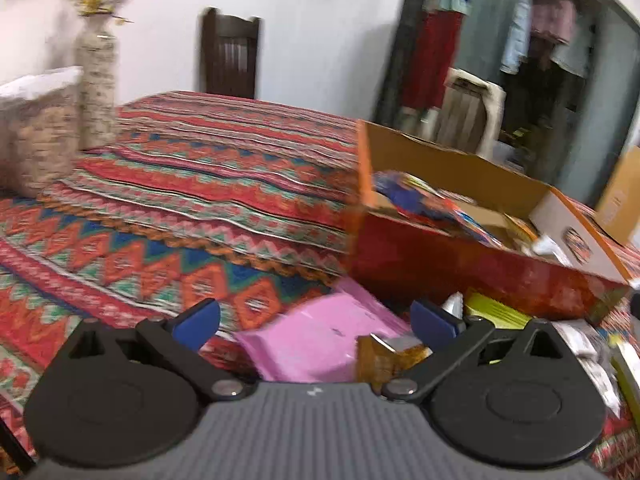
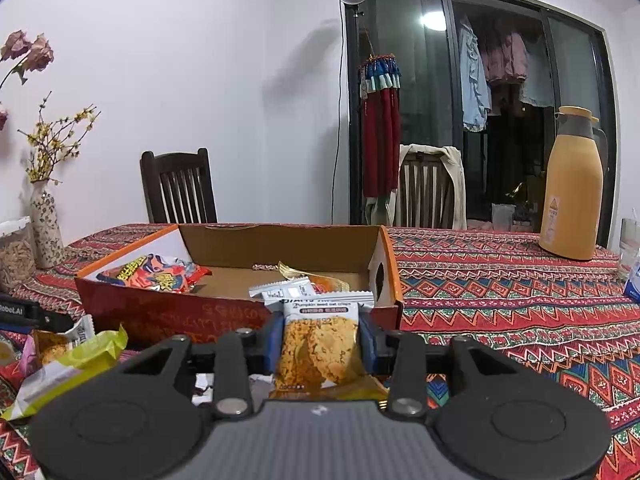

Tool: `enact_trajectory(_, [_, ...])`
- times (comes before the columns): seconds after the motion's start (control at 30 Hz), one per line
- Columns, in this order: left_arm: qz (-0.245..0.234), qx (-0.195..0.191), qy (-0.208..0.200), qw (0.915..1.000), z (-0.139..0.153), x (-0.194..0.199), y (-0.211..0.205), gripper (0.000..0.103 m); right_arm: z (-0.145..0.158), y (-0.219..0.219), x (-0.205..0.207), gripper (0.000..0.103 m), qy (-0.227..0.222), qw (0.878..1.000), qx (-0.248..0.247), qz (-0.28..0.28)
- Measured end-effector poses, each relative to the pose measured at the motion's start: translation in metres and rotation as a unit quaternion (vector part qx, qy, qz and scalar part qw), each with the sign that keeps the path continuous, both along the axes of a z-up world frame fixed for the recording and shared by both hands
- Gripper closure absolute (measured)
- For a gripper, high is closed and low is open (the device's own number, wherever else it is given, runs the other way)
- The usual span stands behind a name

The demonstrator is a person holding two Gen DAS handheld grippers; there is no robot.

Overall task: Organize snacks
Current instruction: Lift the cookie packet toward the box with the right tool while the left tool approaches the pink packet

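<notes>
An open red and orange cardboard box point(image 2: 168, 314) stands on the patterned tablecloth and holds several snack packets, among them a red and blue bag point(image 2: 154, 274). My right gripper point(image 2: 322, 338) is shut on an oat crisp packet point(image 2: 320, 344), held upright just in front of the box's near wall. In the left wrist view the box point(image 1: 460, 268) is at right. My left gripper point(image 1: 316, 322) is open and empty, low over a pink packet point(image 1: 316, 340) and an orange packet point(image 1: 384, 358) on the cloth.
More loose packets point(image 2: 68, 360) lie left of the box. A yellow thermos point(image 2: 572, 188) and a glass point(image 2: 630, 248) stand at the far right. A vase point(image 1: 98, 84) and a clear jar point(image 1: 36, 132) stand at the table's left. Chairs stand behind the table.
</notes>
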State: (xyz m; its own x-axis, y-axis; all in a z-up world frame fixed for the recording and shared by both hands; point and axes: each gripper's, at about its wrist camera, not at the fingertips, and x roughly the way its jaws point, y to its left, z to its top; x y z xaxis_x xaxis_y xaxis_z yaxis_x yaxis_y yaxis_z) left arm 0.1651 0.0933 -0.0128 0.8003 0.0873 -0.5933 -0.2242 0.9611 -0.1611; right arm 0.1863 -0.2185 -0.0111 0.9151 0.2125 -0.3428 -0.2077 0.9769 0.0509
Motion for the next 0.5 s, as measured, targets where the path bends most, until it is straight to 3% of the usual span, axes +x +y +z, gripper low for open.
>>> enact_trajectory(0.1, [0.011,0.011,0.007,0.9998,0.006,0.003,0.008,0.0,0.001,-0.001,-0.001,0.065,-0.004,1.0,0.005,0.003])
enact_trajectory(0.27, [-0.026,0.084,0.059,0.9944,0.001,0.022,0.0,0.0,0.001,-0.001,-0.003,0.065,-0.008,1.0,0.007,0.007])
enact_trajectory(0.5, [-0.084,0.129,0.046,0.987,0.005,0.015,-0.016,0.0,0.001,-0.001,-0.004,0.065,-0.011,1.0,0.007,0.007])
